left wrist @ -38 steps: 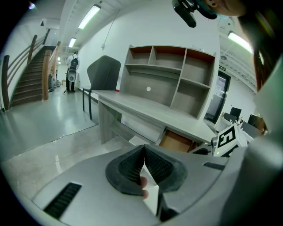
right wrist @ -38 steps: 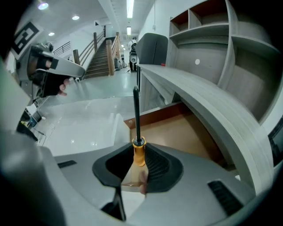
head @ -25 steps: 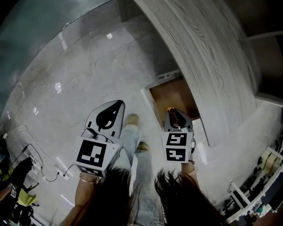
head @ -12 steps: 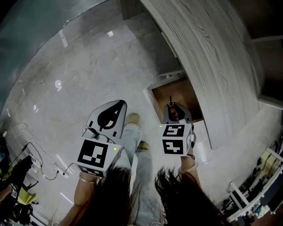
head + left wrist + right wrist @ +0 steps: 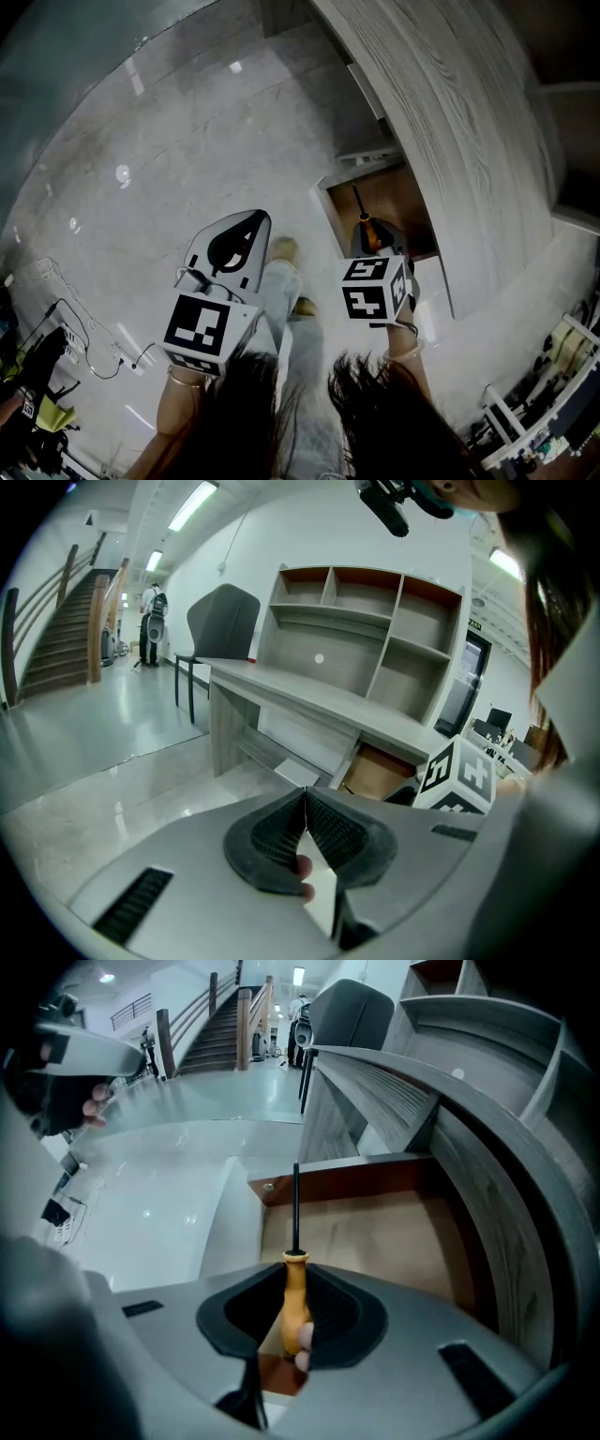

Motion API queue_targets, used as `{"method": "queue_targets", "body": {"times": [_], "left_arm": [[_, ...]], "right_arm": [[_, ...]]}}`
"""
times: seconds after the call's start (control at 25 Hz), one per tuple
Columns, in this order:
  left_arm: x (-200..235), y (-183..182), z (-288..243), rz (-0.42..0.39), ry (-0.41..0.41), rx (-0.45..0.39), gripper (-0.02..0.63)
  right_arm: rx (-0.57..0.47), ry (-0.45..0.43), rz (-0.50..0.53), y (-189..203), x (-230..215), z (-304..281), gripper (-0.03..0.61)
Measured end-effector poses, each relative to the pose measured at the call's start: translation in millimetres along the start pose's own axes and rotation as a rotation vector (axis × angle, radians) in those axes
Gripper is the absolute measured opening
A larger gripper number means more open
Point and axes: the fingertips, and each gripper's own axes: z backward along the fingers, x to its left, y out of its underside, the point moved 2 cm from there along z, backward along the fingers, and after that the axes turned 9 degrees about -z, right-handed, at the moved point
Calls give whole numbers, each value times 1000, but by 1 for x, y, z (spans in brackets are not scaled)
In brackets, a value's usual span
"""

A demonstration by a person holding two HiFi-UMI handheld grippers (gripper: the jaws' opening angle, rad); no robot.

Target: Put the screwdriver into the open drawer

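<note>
My right gripper (image 5: 367, 228) (image 5: 296, 1309) is shut on the screwdriver's orange handle (image 5: 295, 1299). Its thin dark shaft (image 5: 295, 1206) (image 5: 357, 200) points forward over the open drawer (image 5: 412, 206). The drawer's bare brown bottom (image 5: 375, 1232) lies right under the tip, below the grey desk. My left gripper (image 5: 246, 225) (image 5: 305, 803) hangs over the floor to the drawer's left, jaws closed together with nothing between them.
The grey wood-grain desk top (image 5: 450, 112) overhangs the drawer, with shelves (image 5: 375, 621) above it. A dark chair (image 5: 220, 621) stands at the desk's far end and stairs (image 5: 56, 649) rise further off. The person's shoes (image 5: 281, 251) and floor cables (image 5: 84, 347) are beneath me.
My right gripper has carried the screwdriver forward, so its shaft now reaches over the drawer's inside. The left gripper has stayed put.
</note>
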Motion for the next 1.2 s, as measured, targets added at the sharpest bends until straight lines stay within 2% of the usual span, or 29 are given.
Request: {"method": "queue_targets", "body": {"times": [0.48,0.76,1.2], "left_arm": [[1,10,1,2,7,20,18],[0,15,-2,11,1,28,18],[-4,20,1,17,-4,36,18]], "right_arm": [[105,15,63,7,2,-15,86],[163,-25,70,10,5,-19,84],[156,-36,81,11,11,-20,69]]}}
